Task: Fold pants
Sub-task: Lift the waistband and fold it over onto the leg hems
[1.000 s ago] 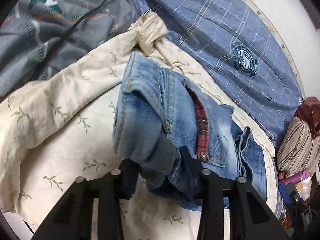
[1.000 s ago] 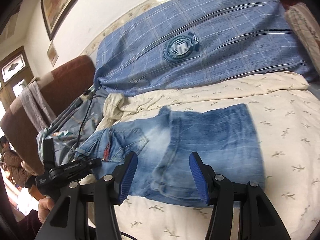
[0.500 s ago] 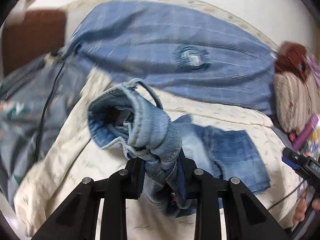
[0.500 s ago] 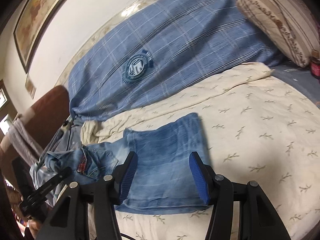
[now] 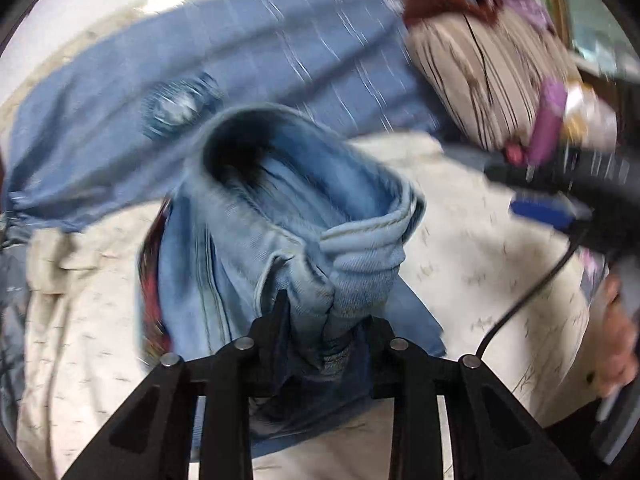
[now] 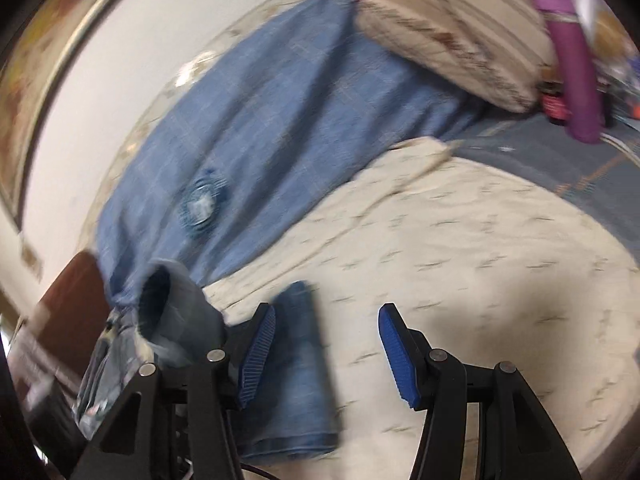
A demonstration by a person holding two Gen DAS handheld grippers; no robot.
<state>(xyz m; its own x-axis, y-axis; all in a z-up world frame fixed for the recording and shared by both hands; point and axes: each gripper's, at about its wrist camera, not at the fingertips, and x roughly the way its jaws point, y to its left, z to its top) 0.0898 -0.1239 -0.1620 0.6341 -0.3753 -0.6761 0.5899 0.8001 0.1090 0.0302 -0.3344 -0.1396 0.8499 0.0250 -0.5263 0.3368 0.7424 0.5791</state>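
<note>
The pants are light blue jeans (image 5: 288, 240). My left gripper (image 5: 324, 332) is shut on a bunch of the denim near the waistband and holds it lifted above the cream leaf-print sheet (image 5: 480, 264). The waist opening gapes toward the camera. In the right wrist view the lifted waist part (image 6: 172, 320) hangs at the left and the folded leg part of the jeans (image 6: 296, 376) lies flat on the sheet (image 6: 480, 264). My right gripper (image 6: 328, 356) is open and empty, just above the sheet at the right edge of the legs. Both views are motion-blurred.
A blue plaid blanket with a round badge (image 6: 248, 152) lies along the wall behind the sheet. A striped pillow (image 6: 452, 36) and a purple bottle (image 6: 576, 60) are at the right. A brown chair back (image 6: 68, 296) stands at the left. The right gripper and hand show in the left view (image 5: 560, 200).
My left gripper has lifted the waist end of the jeans and carried it to the right, over the legs. My right gripper has swung right, staying open.
</note>
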